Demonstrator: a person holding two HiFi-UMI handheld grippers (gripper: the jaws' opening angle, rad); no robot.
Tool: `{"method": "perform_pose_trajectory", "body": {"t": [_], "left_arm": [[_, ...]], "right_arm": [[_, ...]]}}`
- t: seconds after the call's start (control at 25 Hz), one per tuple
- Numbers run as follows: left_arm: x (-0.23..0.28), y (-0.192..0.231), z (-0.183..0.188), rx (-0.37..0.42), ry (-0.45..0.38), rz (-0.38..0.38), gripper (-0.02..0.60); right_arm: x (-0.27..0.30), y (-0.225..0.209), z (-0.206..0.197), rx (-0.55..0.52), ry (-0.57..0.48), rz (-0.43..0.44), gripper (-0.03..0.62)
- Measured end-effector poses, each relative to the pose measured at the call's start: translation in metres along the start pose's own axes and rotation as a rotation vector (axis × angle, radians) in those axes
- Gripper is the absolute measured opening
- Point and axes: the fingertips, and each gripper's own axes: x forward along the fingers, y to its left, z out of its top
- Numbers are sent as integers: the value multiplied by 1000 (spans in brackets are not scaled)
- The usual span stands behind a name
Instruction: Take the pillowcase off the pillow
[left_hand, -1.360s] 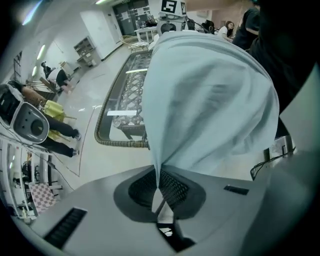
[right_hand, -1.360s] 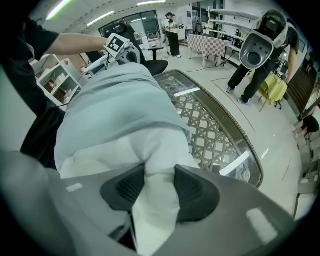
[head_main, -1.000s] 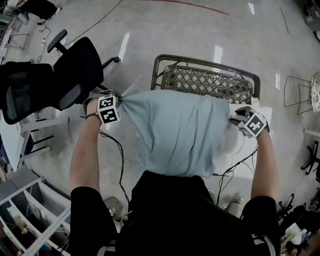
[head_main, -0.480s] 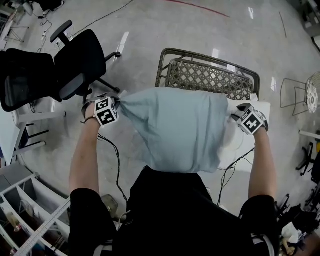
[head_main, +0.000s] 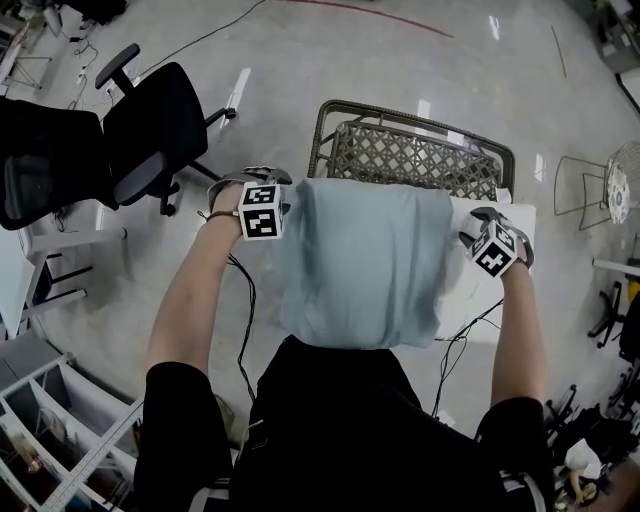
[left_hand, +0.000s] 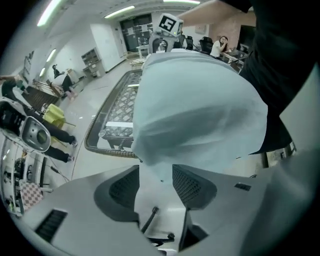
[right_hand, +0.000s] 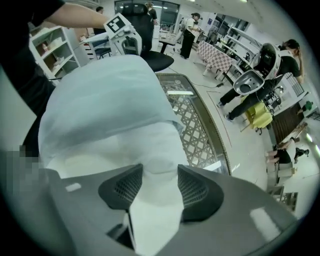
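1. Left gripper (left_hand: 156, 181) has slid in from the stretched-out corner to the near side of the pillowcase (head_main: 360, 260). Its jaws have just sprung wide, and the pale-blue cloth sits loose between pads that don't press on it. That taut point of fabric has gone slack.
2. Pillowcase is mostly on. The bundle hangs in the air in front of the person's chest, above the rattan table (head_main: 415, 160), and bare white pillow (right_hand: 150, 150) shows only at the right end.
3. Right gripper (right_hand: 160, 181) has just eased its jaws a little, yet white pillow fills the gap and both pads bear on it. It looks like the only real grip in play.
4. First worry: with one hold carrying everything and that hold loosening, the pillow could slide out and the whole bundle drop.
5. Second worry: if the left jaws close too deep, they would likely pinch stuffing along with cloth, so the case would drag the pillow instead of peeling off.
6. A fall would probably land on the table or the floor. The office chair (head_main: 150, 125) stands well apart at the left and is no factor.
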Motion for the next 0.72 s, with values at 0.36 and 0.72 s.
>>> {"method": "perform_pose_trajectory", "body": {"t": [0.36,0.72], "left_arm": [[40,6,35,38,-18,-125,191],[38,12,10,64,88,-121,12]], "right_arm": [[18,14,33,-38,-103,271,428],[74,33,29,-85,86,732,542]]}}
